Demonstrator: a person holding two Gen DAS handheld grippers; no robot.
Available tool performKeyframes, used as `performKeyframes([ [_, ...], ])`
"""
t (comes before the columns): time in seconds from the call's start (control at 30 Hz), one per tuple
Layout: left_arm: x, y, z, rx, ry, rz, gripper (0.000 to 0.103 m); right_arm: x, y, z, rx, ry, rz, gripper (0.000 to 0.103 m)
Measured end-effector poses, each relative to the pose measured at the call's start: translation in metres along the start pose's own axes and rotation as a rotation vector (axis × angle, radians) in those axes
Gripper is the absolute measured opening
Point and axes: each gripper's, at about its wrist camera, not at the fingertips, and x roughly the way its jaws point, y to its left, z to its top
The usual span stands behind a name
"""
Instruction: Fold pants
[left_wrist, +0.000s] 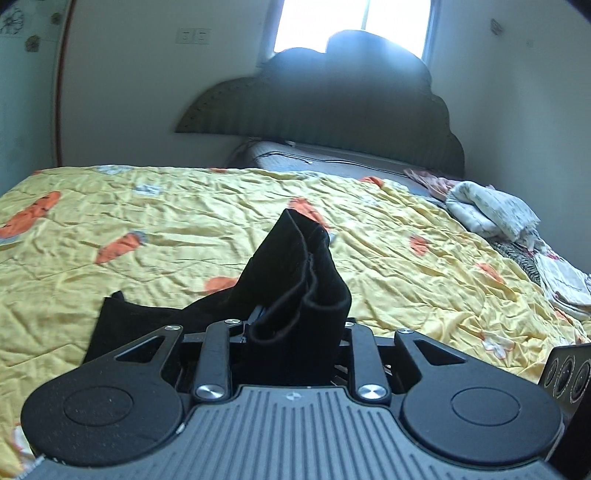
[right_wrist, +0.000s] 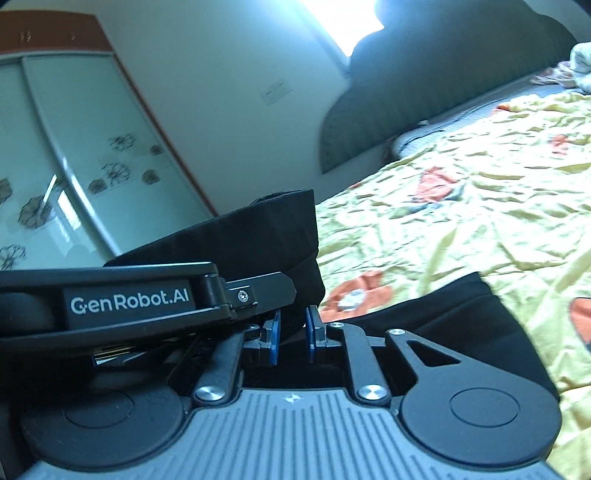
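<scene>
**Both grippers at the black pants, above the bed**

Your left gripper (left_wrist: 295, 328) has its fingers pinching a bunched fold of the black pants (left_wrist: 295, 273). The cloth fills the gap between the fingers and stands up from them in a peak of several layers, with hemmed edges running down its middle. More of the pants trails down to the left of the gripper onto the yellow quilt (left_wrist: 166, 229) near the bed's near edge.

Your right gripper (right_wrist: 291, 332) sits close beside the left one, whose black body marked "GenRobot.AI" crosses the left half of the right wrist view. The right gripper's blue pads (right_wrist: 312, 332) stand a little apart, with a narrow gap showing between them; black cloth hangs just above and behind that gap, and you cannot tell from this view whether the pads are touching it. Another dark stretch of the pants lies on the quilt to the right of this gripper.

Farther off, the quilt, printed with orange carrots, spreads crumpled across the bed. At its far right edge lies a heap of pale clothes (left_wrist: 491, 214). Beyond the quilt is a strip of grey mattress (left_wrist: 295, 155) with a thin cable on it, then a dark scalloped headboard (left_wrist: 325, 99) beneath a bright window (left_wrist: 351, 22). A wardrobe (right_wrist: 74, 147) with flower-patterned doors stands to the left.
</scene>
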Motion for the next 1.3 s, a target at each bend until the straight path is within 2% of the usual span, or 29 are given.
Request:
performKeyframes([
  [0.23,0.033,-0.023,-0.002,-0.009,0.042,-0.039,0.024,0.001,-0.035,0.007,0.038,-0.001,-0.058,0.014],
  [0.53,0.066,-0.039,-0.014,0.003,0.113,-0.044,0.025,0.003,-0.072,0.001,0.09,0.048,-0.119,0.014],
  [0.6,0.073,-0.039,-0.015,-0.007,0.134,-0.053,0.036,0.0,-0.074,0.0,0.072,0.049,-0.16,0.015],
  [0.7,0.082,-0.039,-0.015,-0.036,0.167,-0.105,0.047,-0.011,-0.078,0.001,0.04,0.038,-0.215,0.015],
  [0.87,0.08,-0.043,-0.011,-0.028,0.161,-0.153,0.051,-0.038,-0.084,0.001,-0.024,-0.008,-0.356,0.017],
  [0.97,0.07,-0.031,-0.002,-0.085,0.15,-0.207,0.058,-0.056,-0.088,0.004,-0.043,-0.067,-0.456,0.018],
  [1.0,0.066,-0.024,0.001,-0.107,0.142,-0.216,0.06,-0.062,-0.091,0.007,-0.033,-0.088,-0.465,0.018],
  [1.03,0.063,-0.018,0.005,-0.125,0.131,-0.211,0.061,-0.066,-0.092,0.011,-0.022,-0.103,-0.453,0.018],
  [1.07,0.061,-0.01,0.009,-0.144,0.123,-0.197,0.063,-0.068,-0.09,0.015,-0.011,-0.116,-0.426,0.023],
  [1.13,0.058,0.008,0.015,-0.167,0.114,-0.151,0.063,-0.066,-0.085,0.022,-0.002,-0.119,-0.353,0.042],
  [1.17,0.057,0.018,0.016,-0.17,0.114,-0.114,0.063,-0.062,-0.082,0.027,-0.006,-0.111,-0.305,0.058],
  [1.2,0.059,0.027,0.017,-0.171,0.116,-0.075,0.063,-0.056,-0.077,0.03,-0.013,-0.099,-0.253,0.066],
  [1.3,0.064,0.055,0.015,-0.176,0.122,0.04,0.063,-0.025,-0.07,0.04,-0.033,-0.028,-0.167,0.065],
])
